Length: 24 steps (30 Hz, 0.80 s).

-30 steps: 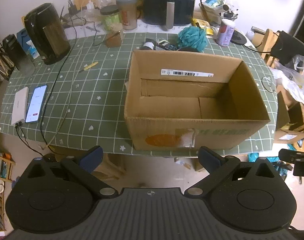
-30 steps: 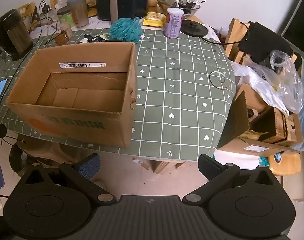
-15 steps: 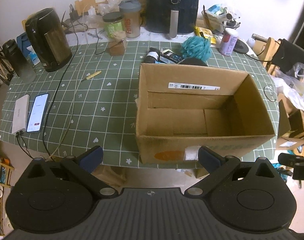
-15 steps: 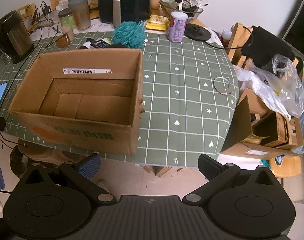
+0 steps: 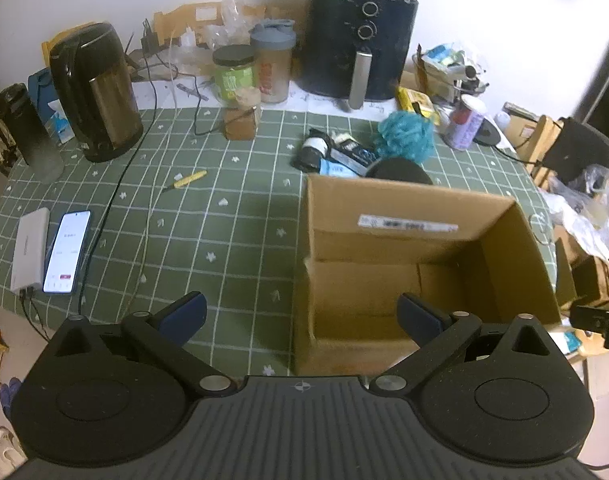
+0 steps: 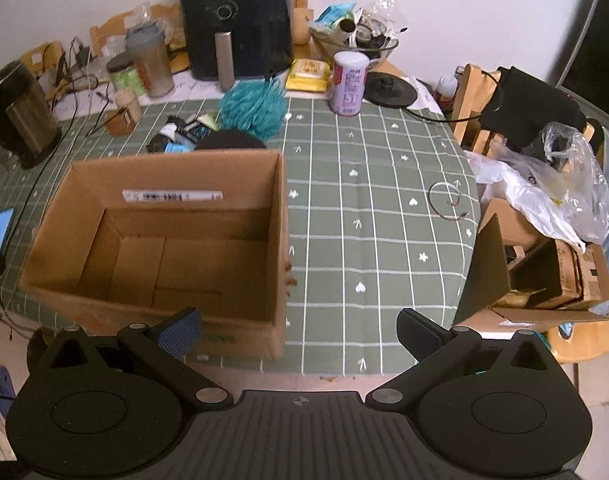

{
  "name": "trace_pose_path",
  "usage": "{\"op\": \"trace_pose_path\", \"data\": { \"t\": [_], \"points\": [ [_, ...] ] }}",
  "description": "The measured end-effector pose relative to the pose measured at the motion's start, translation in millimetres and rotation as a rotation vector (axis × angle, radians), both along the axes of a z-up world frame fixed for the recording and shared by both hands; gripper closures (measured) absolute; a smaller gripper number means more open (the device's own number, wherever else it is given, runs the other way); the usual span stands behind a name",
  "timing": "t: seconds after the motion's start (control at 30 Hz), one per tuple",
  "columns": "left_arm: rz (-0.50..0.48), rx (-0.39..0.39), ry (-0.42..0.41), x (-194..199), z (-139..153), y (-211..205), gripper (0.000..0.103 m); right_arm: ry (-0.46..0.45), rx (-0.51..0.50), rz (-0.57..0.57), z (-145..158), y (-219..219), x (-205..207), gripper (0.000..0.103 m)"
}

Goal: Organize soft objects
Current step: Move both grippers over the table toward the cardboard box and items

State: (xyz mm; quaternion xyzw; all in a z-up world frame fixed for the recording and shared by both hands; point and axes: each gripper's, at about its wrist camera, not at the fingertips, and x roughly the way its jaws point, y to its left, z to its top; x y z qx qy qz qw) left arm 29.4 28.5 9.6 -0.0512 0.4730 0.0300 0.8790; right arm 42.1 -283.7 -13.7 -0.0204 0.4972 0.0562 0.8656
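Both cameras had drawn closer to the cardboard box (image 5: 420,264) than they were a second earlier, so that the left gripper (image 5: 300,312) hung over the box's near left corner and the right gripper (image 6: 298,330) over its near right corner, each spread wide and carrying nothing. Inside, the box showed only bare cardboard flaps. The soft things lay just beyond the box's far wall on the green checked tabletop (image 5: 232,216): a teal mesh bath pouf (image 6: 253,107), a dark rounded thing (image 6: 229,142) touching that wall whose nature I could not tell, and a small heap of dark and blue packets (image 5: 336,152) toward the box's far left corner. The step in hand looked like a reach for the first soft thing, and doing it well would probably mean lifting a gripper over the far wall rather than skirting it, coming down on the pouf from above, and closing deep into its bulk, since loose mesh would likely slip from a shallow pinch; the pink can (image 6: 349,83) beyond the box's far right corner and the black air fryer (image 6: 238,20) behind the pouf were worth keeping clear of. A white barcode label (image 6: 172,196) ran along the inside of the far wall, its digits blurred; green print on the box's outer front, the can's characters and the lit phone (image 5: 67,251) off to the box's left were all too small to read.
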Motion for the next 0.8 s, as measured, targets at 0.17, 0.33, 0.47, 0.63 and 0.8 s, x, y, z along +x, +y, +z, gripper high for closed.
{"op": "trace_pose_path", "data": {
  "t": [0.17,0.33,0.47,0.63,0.8],
  "points": [
    [-0.013,-0.008,-0.017,17.6,0.2,12.9,0.0,-0.018,0.0,-0.031,4.5,2.9,17.6,0.0],
    [-0.026,-0.015,-0.027,36.5,-1.8,24.6,0.0,-0.033,0.006,-0.049,5.4,8.3,35.3,0.0],
    [-0.038,-0.022,-0.026,48.9,-3.5,31.1,0.0,-0.032,0.012,-0.062,4.0,13.7,48.5,0.0],
    [-0.062,-0.027,-0.007,59.4,-9.2,34.9,0.0,-0.018,0.003,-0.077,-0.4,18.2,58.4,0.0],
    [-0.082,-0.04,0.008,69.0,-13.1,35.2,0.0,-0.01,0.002,-0.082,-3.2,20.0,67.4,0.0]
  ]
}}
